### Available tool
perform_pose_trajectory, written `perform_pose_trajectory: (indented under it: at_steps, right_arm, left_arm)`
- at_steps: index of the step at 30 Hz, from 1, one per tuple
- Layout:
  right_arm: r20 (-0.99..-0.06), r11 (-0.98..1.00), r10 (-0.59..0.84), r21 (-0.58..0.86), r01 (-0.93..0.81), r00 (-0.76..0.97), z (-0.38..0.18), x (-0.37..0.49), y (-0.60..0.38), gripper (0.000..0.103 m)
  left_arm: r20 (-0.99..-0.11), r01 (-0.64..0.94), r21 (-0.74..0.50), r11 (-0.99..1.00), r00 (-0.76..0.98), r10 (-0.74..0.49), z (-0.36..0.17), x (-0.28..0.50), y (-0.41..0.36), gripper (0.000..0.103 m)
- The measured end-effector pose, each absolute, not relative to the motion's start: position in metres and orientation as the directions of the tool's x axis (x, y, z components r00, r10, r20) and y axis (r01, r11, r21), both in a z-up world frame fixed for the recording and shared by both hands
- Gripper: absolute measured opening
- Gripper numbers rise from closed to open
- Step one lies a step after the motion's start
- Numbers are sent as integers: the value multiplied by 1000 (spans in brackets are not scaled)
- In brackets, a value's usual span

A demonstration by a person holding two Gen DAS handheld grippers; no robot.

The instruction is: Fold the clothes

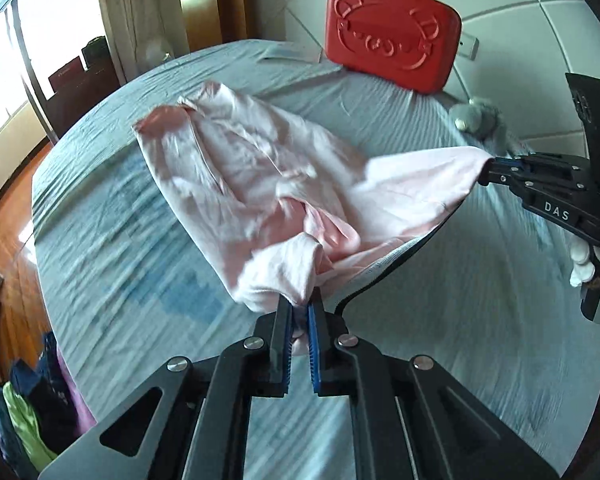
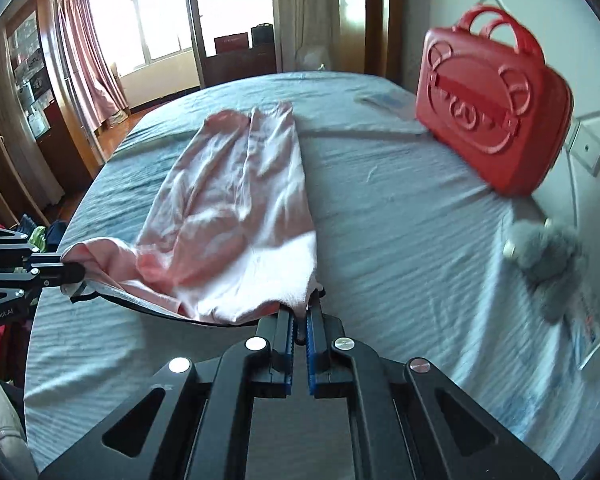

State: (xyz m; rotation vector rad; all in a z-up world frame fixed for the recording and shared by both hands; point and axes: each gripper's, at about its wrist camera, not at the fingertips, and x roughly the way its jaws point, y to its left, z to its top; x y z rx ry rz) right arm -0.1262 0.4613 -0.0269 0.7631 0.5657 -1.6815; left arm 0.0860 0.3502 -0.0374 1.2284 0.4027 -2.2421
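Observation:
A pale pink garment [image 1: 260, 184] lies partly on the grey-blue bed sheet [image 1: 112, 272], its near hem lifted and stretched between both grippers. My left gripper [image 1: 300, 308] is shut on one corner of the hem. My right gripper [image 1: 490, 168] is shut on the other corner, off to the right. In the right wrist view the pink garment [image 2: 236, 216] stretches away across the bed; my right gripper [image 2: 300, 314] pinches its near corner and the left gripper [image 2: 74, 270] holds the far-left corner. A dark inner edge shows along the lifted hem.
A red plastic case with handles [image 1: 392, 48] stands against the tiled wall at the bed's far side. A grey plush toy [image 2: 548, 264] lies near the wall. A flat packet [image 2: 384, 102] lies beside the case. Piled clothes [image 1: 28, 408] sit off the bed's left edge.

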Motion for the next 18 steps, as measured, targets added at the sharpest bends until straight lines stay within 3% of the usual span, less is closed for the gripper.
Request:
perform_pose_trajectory:
  at_steps: [7, 18]
  right_arm:
    - [-705, -300, -672, -24, 953, -229, 12, -125, 386, 4]
    - [-733, -388, -614, -45, 921, -294, 16, -175, 176, 4]
  left_arm:
    - [-815, 547, -42, -836, -503, -288, -24, 60, 257, 6]
    - [-833, 456, -104, -884, -525, -173, -40, 11, 21, 6]
